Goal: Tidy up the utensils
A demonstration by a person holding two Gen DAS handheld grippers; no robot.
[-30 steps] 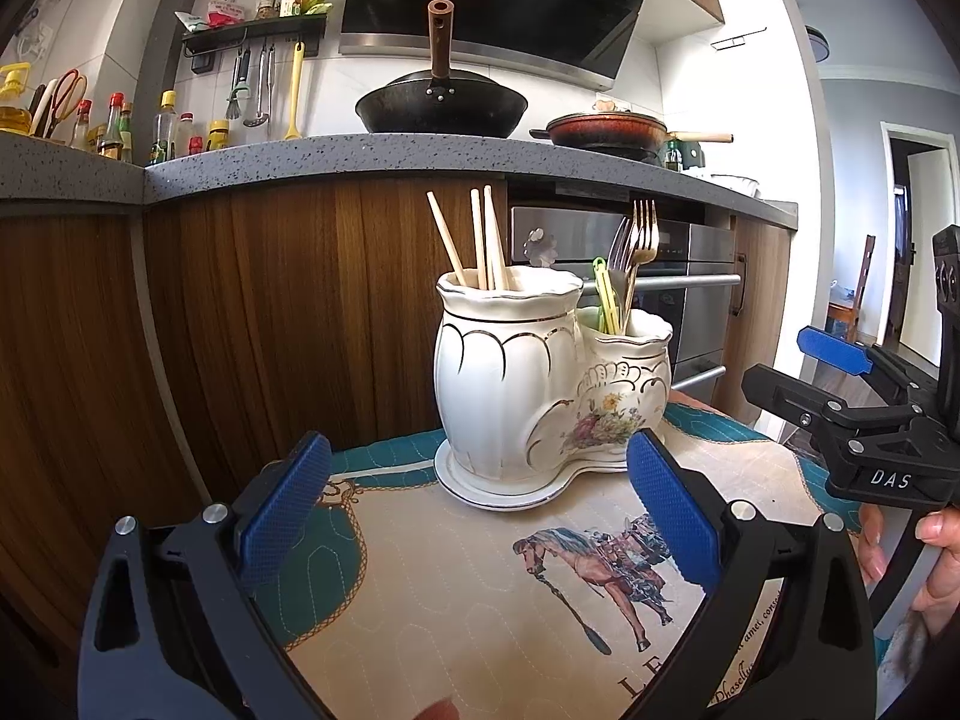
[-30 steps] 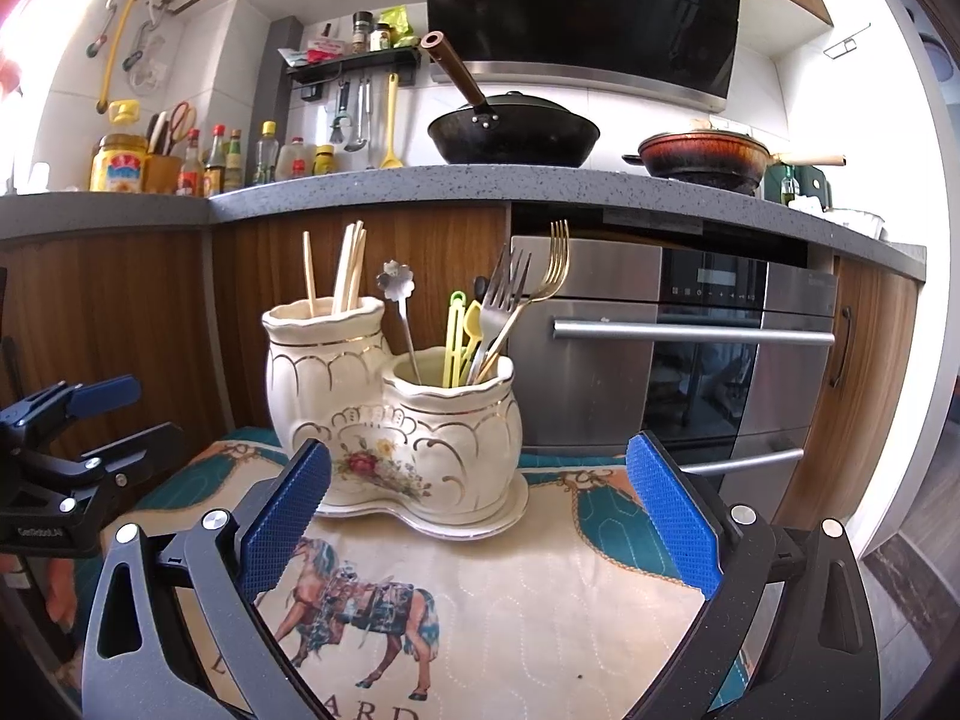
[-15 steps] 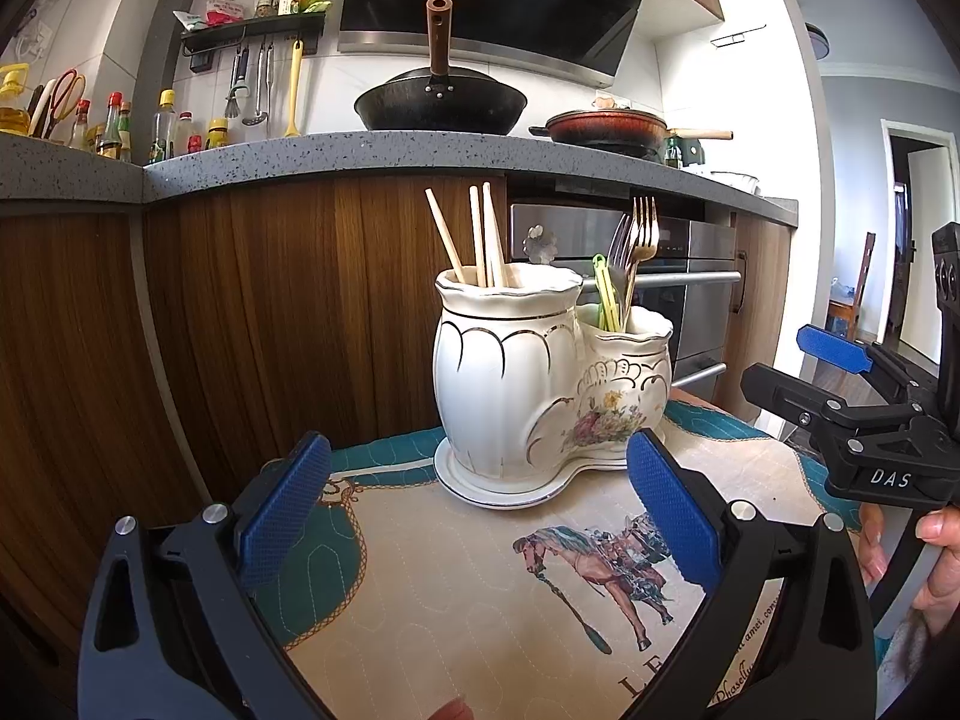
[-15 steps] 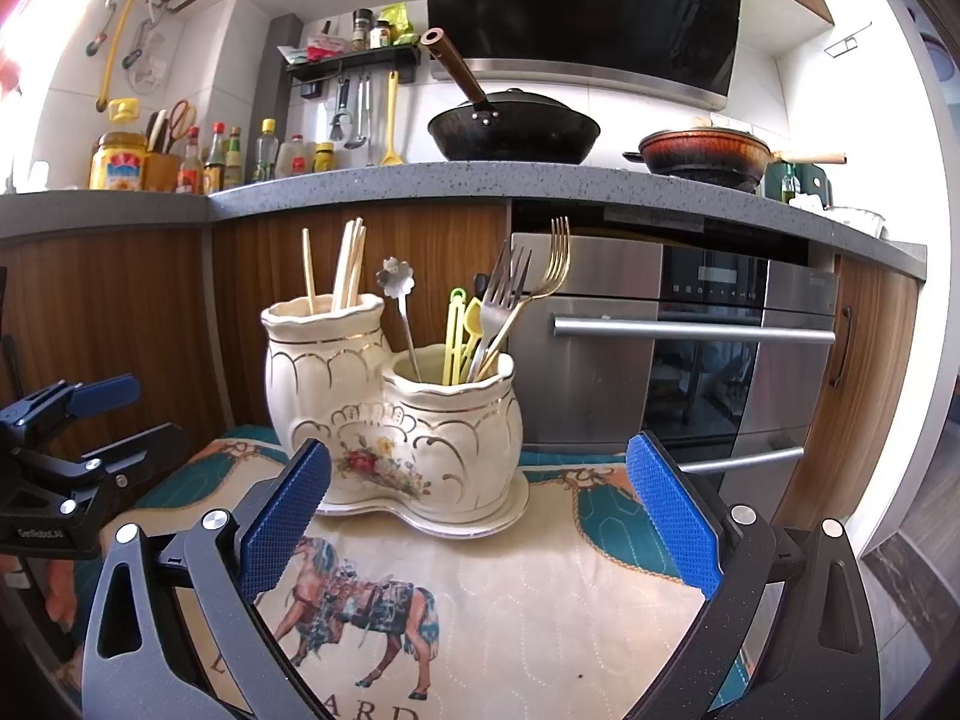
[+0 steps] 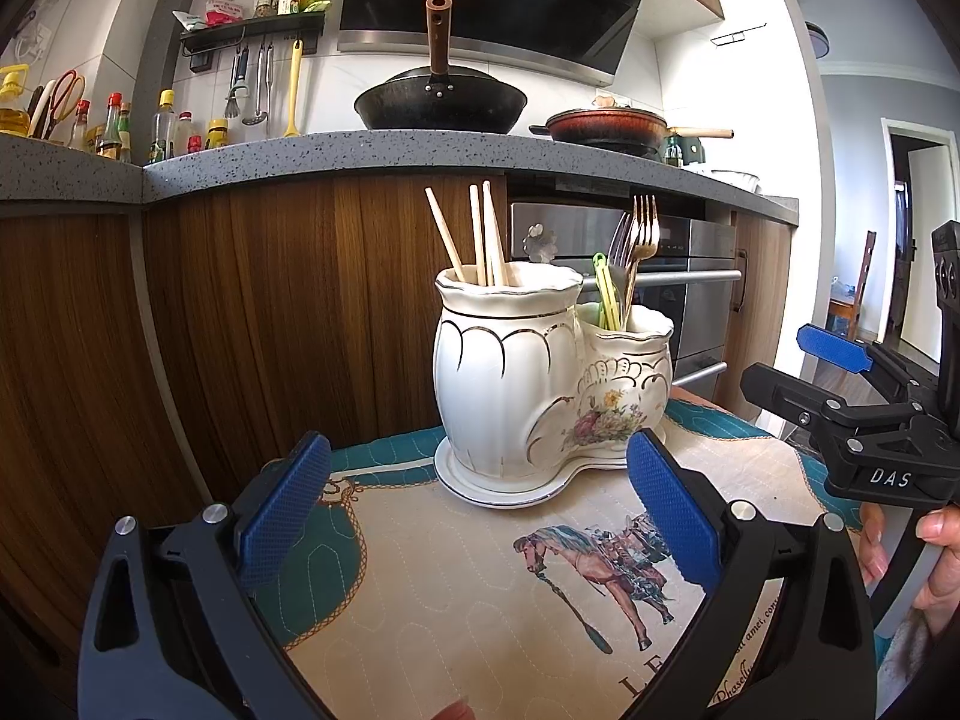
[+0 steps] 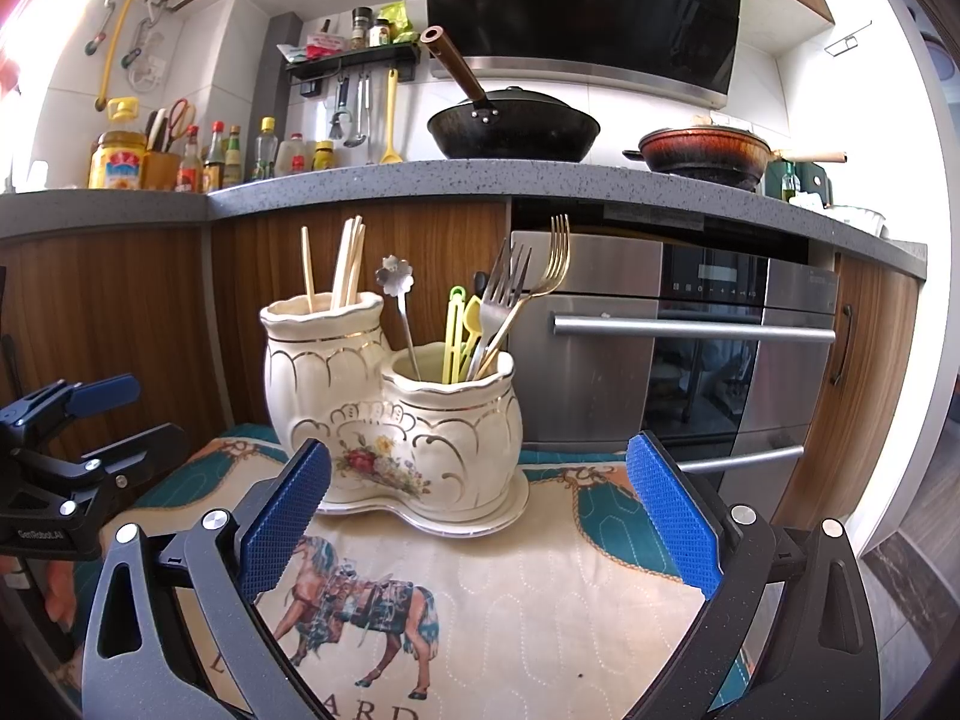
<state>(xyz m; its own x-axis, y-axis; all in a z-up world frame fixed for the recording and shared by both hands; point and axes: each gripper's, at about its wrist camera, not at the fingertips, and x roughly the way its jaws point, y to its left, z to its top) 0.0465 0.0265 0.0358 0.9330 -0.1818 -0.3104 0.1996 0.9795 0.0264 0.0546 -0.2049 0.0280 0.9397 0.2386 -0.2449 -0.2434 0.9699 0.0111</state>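
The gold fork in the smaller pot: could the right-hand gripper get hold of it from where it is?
Probably yes. The right gripper is open and empty, facing the holder, and the gold fork stands highest. The silver fork crowds its stem, though.

Domestic kitchen. Evidence: grey speckled stone countertop (image 6: 540, 180) across mid-frame bearing a black wok (image 6: 513, 129); black range hood (image 6: 582, 0) at top centre; stainless built-in oven (image 6: 690, 348) at right; sauce bottles (image 6: 222, 156) at upper left.

wood cabinets (image 6: 108, 324), grey countertop (image 6: 540, 177) (speckled), steel oven (image 6: 690, 348), bright daylight
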